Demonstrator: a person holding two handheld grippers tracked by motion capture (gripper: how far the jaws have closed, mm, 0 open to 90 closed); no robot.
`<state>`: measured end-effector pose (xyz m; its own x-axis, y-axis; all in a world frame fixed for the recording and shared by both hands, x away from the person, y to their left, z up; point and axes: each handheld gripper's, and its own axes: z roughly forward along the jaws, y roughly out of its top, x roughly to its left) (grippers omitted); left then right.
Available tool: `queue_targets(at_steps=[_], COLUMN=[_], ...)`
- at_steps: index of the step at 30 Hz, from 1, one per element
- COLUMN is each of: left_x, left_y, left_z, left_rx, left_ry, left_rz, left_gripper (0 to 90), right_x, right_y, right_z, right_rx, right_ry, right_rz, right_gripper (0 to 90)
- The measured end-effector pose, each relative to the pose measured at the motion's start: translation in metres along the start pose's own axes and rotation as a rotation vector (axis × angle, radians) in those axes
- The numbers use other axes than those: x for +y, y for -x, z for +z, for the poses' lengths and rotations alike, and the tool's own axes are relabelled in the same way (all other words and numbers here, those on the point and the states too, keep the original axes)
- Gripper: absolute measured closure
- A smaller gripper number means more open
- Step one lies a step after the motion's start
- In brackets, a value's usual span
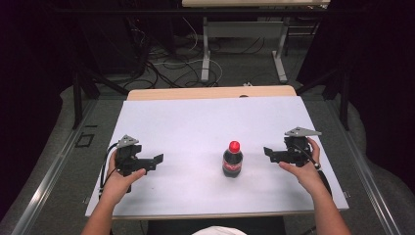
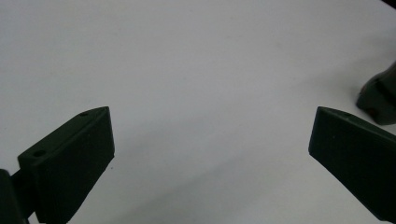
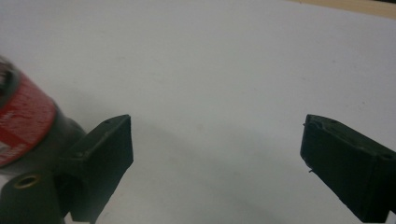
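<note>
A small dark cola bottle (image 1: 232, 160) with a red cap and red label stands upright on the white table (image 1: 195, 122), right of centre. My left gripper (image 1: 155, 160) rests to the bottle's left, pointing toward it, open and holding nothing. My right gripper (image 1: 268, 152) sits just right of the bottle, also aimed at it and open. In the left gripper view the gripper (image 2: 210, 140) has its jaws wide apart, and the bottle's dark base (image 2: 380, 100) is at the right edge. In the right gripper view the gripper (image 3: 217, 144) is equally wide, with the bottle (image 3: 23, 126) beyond its left jaw.
A wooden strip (image 1: 210, 92) runs along the table's far edge. Beyond it, cables (image 1: 171, 68) lie on the floor around the legs of another table (image 1: 205, 54). Dark frame struts (image 1: 78, 93) stand to either side.
</note>
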<state>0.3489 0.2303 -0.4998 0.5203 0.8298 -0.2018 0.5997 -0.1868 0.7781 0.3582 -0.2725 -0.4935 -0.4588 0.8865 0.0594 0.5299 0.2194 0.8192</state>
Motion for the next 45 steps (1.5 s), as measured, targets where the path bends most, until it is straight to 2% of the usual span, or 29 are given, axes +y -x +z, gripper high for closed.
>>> queue_targets(at_steps=[1, 5, 6, 9, 11, 13, 14, 17, 20, 24, 27, 31, 32, 40, 45], left_x=[0.001, 0.004, 0.004, 0.006, 0.007, 0.008, 0.009, 0.009, 0.009, 0.008, 0.006, 0.005, 0.004, 0.004, 0.003], left_y=[0.002, 0.008, 0.011, 0.021, 0.024, 0.027, 0.028, 0.032, 0.036, 0.038, 0.041, 0.043, 0.044, 0.045, 0.044], left_z=[-0.001, -0.004, -0.004, -0.007, -0.008, -0.008, -0.009, -0.009, -0.007, -0.004, 0.0, 0.003, 0.004, 0.006, 0.007], left_rx=[-0.001, -0.012, -0.008, -0.014, -0.015, -0.021, -0.024, -0.03, -0.039, -0.043, -0.048, -0.056, -0.055, -0.065, -0.064], left_ry=[0.015, 0.006, 0.013, 0.016, 0.019, 0.02, 0.013, 0.026, 0.016, 0.011, 0.007, 0.002, -0.001, -0.018, -0.025], left_rz=[0.001, 0.012, 0.01, 0.016, 0.03, 0.026, 0.036, 0.034, 0.052, 0.062, 0.067, 0.078, 0.077, 0.085, 0.071], left_gripper=[0.2, 0.3, 0.3, 0.3, 0.3, 0.3, 0.4, 0.5, 0.5, 0.5, 0.5, 0.7, 0.7, 0.7, 0.7], right_x=[0.002, 0.006, 0.006, 0.008, 0.009, 0.01, 0.01, 0.01, 0.009, 0.006, 0.002, -0.002, -0.002, -0.01, -0.013], right_y=[-0.003, -0.014, -0.014, -0.028, -0.035, -0.037, -0.041, -0.048, -0.053, -0.06, -0.069, -0.076, -0.077, -0.083, -0.086], right_z=[-0.002, -0.006, -0.006, -0.009, -0.01, -0.01, -0.01, -0.009, -0.005, 0.0, 0.007, 0.014, 0.015, 0.03, 0.038], right_rx=[0.017, 0.097, 0.097, 0.154, 0.167, 0.163, 0.182, 0.198, 0.208, 0.227, 0.261, 0.292, 0.296, 0.317, 0.327], right_ry=[0.002, 0.001, 0.001, 0.012, 0.012, 0.028, 0.027, 0.032, 0.029, 0.018, 0.005, -0.003, -0.03, -0.022, -0.038], right_rz=[0.0, -0.024, -0.024, -0.048, -0.063, -0.076, -0.089, -0.113, -0.127, -0.132, -0.164, -0.176, -0.187, -0.18, -0.191], right_gripper=[9.6, 9.8, 9.8, 9.9, 10.3, 10.9, 11.3, 12.7, 14.9, 15.0, 15.2, 15.3, 15.2, 16.3, 18.7])
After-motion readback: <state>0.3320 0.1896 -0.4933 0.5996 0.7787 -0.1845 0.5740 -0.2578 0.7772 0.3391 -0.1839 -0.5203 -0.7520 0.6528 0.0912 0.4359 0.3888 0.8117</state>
